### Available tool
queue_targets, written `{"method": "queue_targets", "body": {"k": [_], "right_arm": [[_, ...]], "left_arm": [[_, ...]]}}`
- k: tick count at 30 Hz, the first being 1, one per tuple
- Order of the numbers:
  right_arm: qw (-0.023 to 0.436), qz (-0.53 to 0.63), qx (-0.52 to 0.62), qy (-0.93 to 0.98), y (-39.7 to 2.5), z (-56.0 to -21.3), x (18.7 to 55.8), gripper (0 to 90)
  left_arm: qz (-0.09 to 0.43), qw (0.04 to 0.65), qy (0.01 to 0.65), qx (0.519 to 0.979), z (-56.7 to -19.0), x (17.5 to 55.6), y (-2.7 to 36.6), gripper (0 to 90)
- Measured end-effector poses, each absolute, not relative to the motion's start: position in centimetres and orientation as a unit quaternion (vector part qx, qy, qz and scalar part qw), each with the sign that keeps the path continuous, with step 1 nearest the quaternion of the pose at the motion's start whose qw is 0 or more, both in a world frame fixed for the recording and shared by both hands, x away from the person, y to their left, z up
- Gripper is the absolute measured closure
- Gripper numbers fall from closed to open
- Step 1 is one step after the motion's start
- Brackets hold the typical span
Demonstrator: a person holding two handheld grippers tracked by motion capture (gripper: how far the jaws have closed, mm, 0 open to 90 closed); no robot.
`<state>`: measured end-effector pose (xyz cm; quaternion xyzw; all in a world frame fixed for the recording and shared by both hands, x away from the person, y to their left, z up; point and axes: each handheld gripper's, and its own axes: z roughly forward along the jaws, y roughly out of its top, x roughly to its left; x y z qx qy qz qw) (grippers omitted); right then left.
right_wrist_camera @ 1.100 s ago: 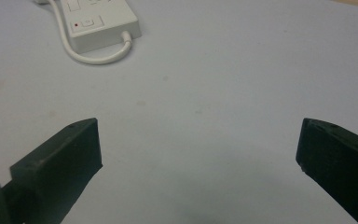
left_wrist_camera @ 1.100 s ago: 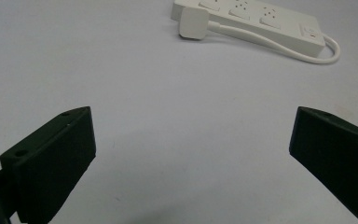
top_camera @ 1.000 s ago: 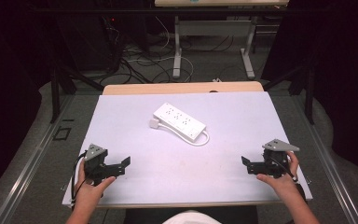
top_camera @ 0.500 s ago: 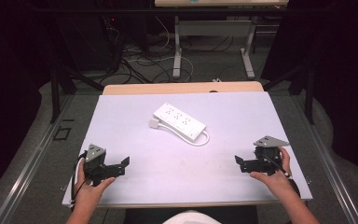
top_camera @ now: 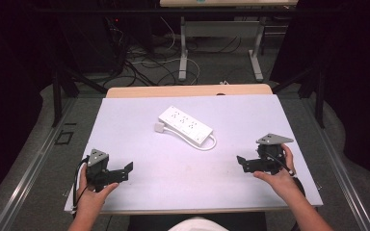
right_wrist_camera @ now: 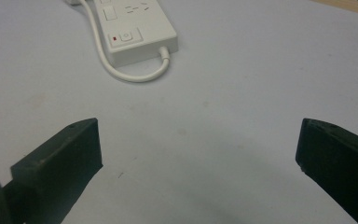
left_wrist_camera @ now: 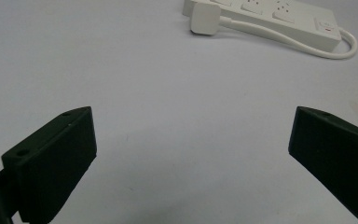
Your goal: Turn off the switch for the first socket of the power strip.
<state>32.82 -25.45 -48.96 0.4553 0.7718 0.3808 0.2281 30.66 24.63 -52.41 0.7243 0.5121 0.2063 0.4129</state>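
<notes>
Hands hold left gripper (top_camera: 125, 169) and right gripper (top_camera: 242, 162) released, aimed inward toward power strip (top_camera: 185, 125).

A white table (top_camera: 139, 120) held a white power strip (top_camera: 185, 124) near its middle, its cord looped at the right end. A hand held each gripper, left (top_camera: 120, 171) and right (top_camera: 243, 162), at the near corners, jaws pointing inward.

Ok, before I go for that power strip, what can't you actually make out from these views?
- Power strip: its far end is cut off by the top edge in the left gripper view, and likewise in the right gripper view.
- Plug: prongs face away or down, unseen.
- Switch: on or off, too small to tell.
- Right claw: partly hidden by the hand in the high view.
</notes>
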Motion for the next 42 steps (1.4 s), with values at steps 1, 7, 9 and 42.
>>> {"method": "queue_targets", "body": {"k": [1, 7, 9, 42], "right_arm": [[0.223, 0.382, 0.454, 0.773, -25.3, -48.9, 32.9, 0.0], [0.219, 0.382, 0.451, 0.776, -24.6, -48.4, 33.3, 0.8], [0.216, 0.383, 0.449, 0.778, -24.4, -48.2, 33.5, 1.1], [0.2, 0.362, 0.423, 0.806, -22.0, -44.9, 36.2, 14.3]], "left_arm": [[0.203, 0.413, 0.512, 0.725, -52.4, 30.7, 24.6, 0.9], [0.201, 0.412, 0.512, 0.726, -52.4, 30.7, 24.6, 1.2], [0.201, 0.412, 0.512, 0.726, -52.4, 30.7, 24.6, 1.2], [0.198, 0.412, 0.512, 0.728, -52.4, 30.6, 24.5, 1.5]]}}
